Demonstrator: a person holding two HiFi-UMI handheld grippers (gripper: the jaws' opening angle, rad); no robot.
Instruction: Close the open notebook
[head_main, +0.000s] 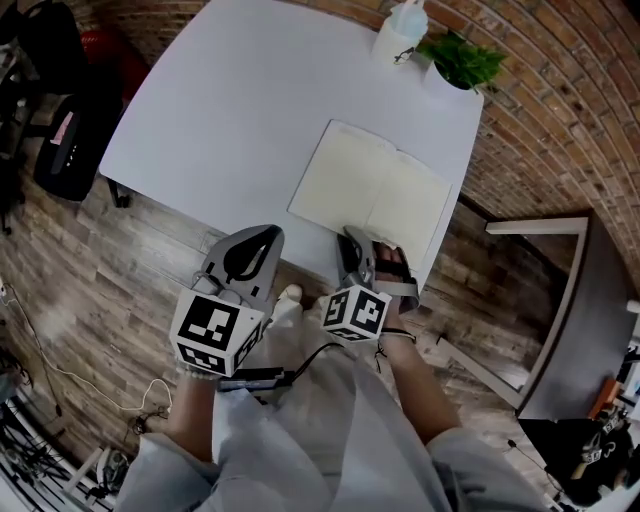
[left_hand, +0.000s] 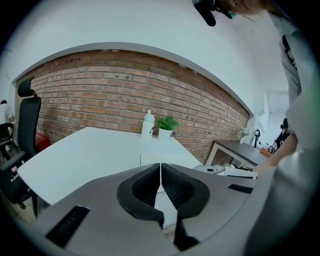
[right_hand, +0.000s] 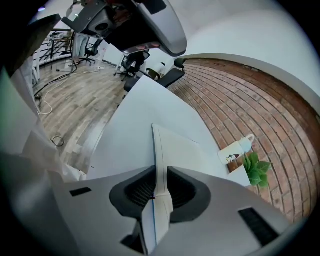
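Head view puts our own pale clothing (head_main: 330, 430) nearest, with both tools just above it. Our left gripper (head_main: 262, 236) hangs at the table's near edge, above the wooden floor (head_main: 90, 270). It is beside the right one and apart from the notebook. Left gripper view shows its fingers (left_hand: 142, 187) pressed together with nothing between them.

Our right gripper (head_main: 370, 242) reaches onto the near edge of the notebook (head_main: 375, 190). Right gripper view shows the two pads (right_hand: 137, 192) closed in on that edge, with a thin pale slice of it held between them. We cannot tell whether that slice is a few leaves or the whole half.

The notebook lies open with blank cream pages up on the white table (head_main: 240, 100), close to the right-hand corner nearest us. Its spine runs away from us, and from above both halves look flat.

Farther off, at the table's far corner, a white bottle (head_main: 402, 30) stands just beside a small green plant (head_main: 465, 60). Behind them runs a brick wall (head_main: 540, 110). Left of the table we see a black chair (head_main: 60, 140), and to the right a second, grey desk (head_main: 575, 290).
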